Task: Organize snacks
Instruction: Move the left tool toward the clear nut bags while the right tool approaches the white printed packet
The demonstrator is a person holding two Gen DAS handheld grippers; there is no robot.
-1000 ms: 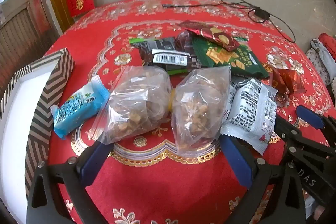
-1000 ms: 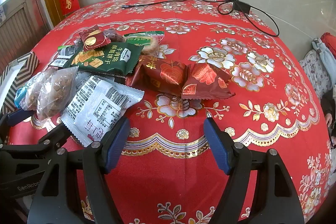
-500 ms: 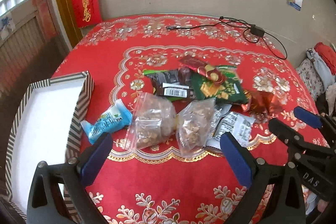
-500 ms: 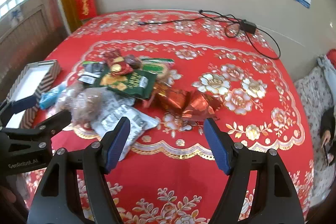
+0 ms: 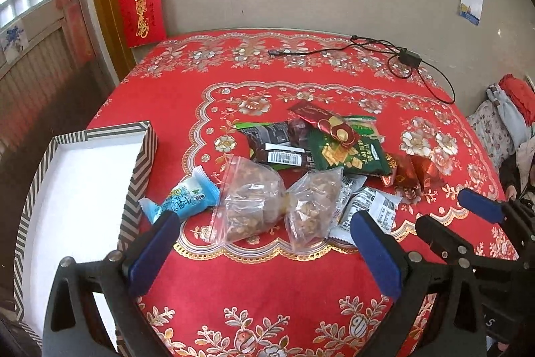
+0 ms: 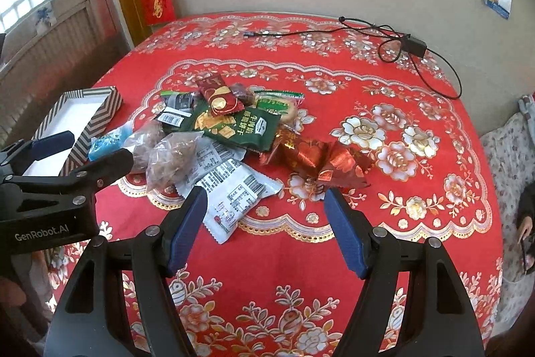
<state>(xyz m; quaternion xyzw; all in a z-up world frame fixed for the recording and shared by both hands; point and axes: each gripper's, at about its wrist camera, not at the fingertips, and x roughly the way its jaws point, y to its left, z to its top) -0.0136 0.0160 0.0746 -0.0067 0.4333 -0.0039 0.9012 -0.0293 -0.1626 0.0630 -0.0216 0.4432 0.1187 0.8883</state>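
- Left wrist view: the left gripper hangs above the near edge of the red floral tablecloth, its blue-padded jaws spread wide and holding nothing.
- Just beyond its fingertips lies the snack pile: two clear bags of nuts side by side, a blue wrapped snack to their left, a white packet to their right.
- Behind these sit a dark barcode packet, a green cracker bag with a red-and-gold pouch on top, and shiny red candy wrappers at the right.
- A striped box with a white inside stands open at the left, just beside the blue wrapped snack.
- The right gripper shows at the right edge.
- Right wrist view: the right gripper hovers released, jaws apart and empty, short of the white packet and the candy wrappers.
- The green cracker bag lies mid-pile; the striped box sits far left behind the left gripper.
- A black cable with its adapter lies at the table's far side.
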